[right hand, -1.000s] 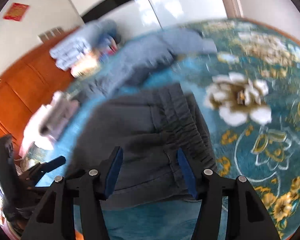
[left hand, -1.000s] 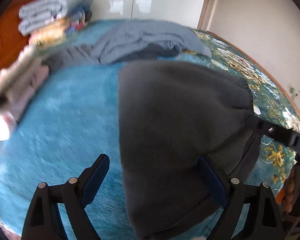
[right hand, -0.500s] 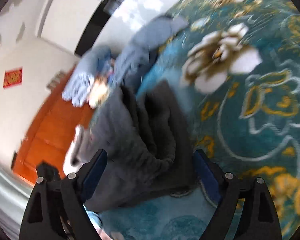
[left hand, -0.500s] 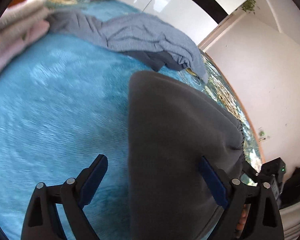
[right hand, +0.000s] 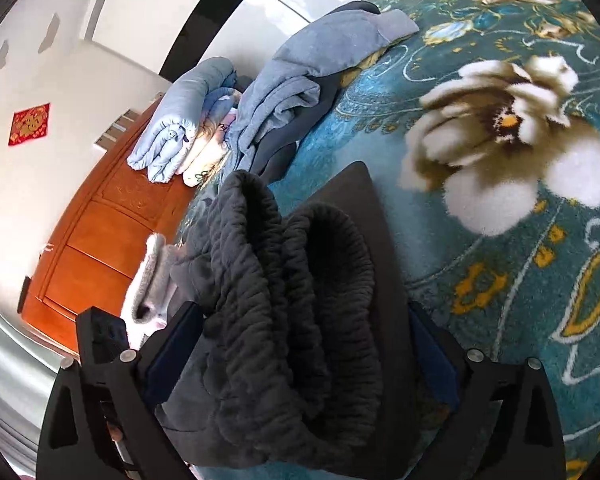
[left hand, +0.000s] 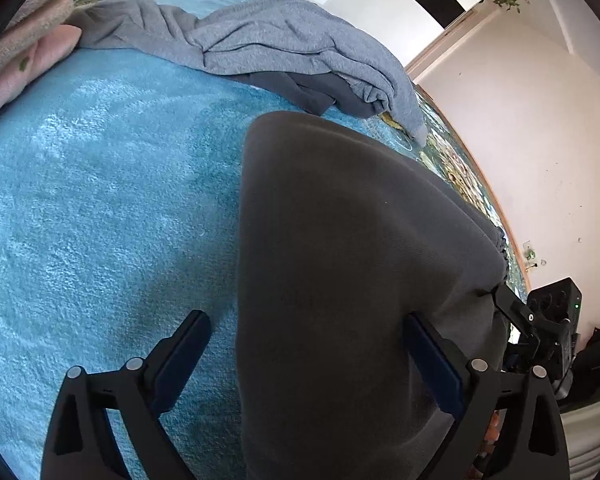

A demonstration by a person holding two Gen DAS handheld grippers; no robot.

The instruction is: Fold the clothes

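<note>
**Dark grey garment bunches up between both tools**

Since a second ago, both cameras have tipped and the dark grey garment [left hand: 340,280] has gone from lying flat with its elastic waistband spread out to standing in thick gathered folds. A second ago the left gripper's view showed stacked bedding and a wooden panel ahead; now that view looks lower across the bed, with the pile at its far left edge.

The surface is a bed with a plush turquoise blanket [left hand: 100,200] that carries a large cream flower print [right hand: 500,160] ahead and right of the right gripper [right hand: 306,354]. Ahead of the left gripper [left hand: 306,354] a crumpled blue-grey sweater [left hand: 292,44] lies over a darker piece, well apart from the tool. Ahead and left of the right gripper sit folded light-blue quilts [right hand: 180,120] against an orange wooden headboard [right hand: 100,240]; a red paper square [right hand: 30,124] hangs on the white wall above.

The left gripper's fingers [left hand: 180,352] stand wide apart, one over bare blanket, the other behind the garment's right side; the cloth fills most of the gap and they do not pinch it. The right gripper's fingers [right hand: 168,348] also stand apart, with the ribbed waistband [right hand: 292,300] heaped in the gap and against both pads.
</note>
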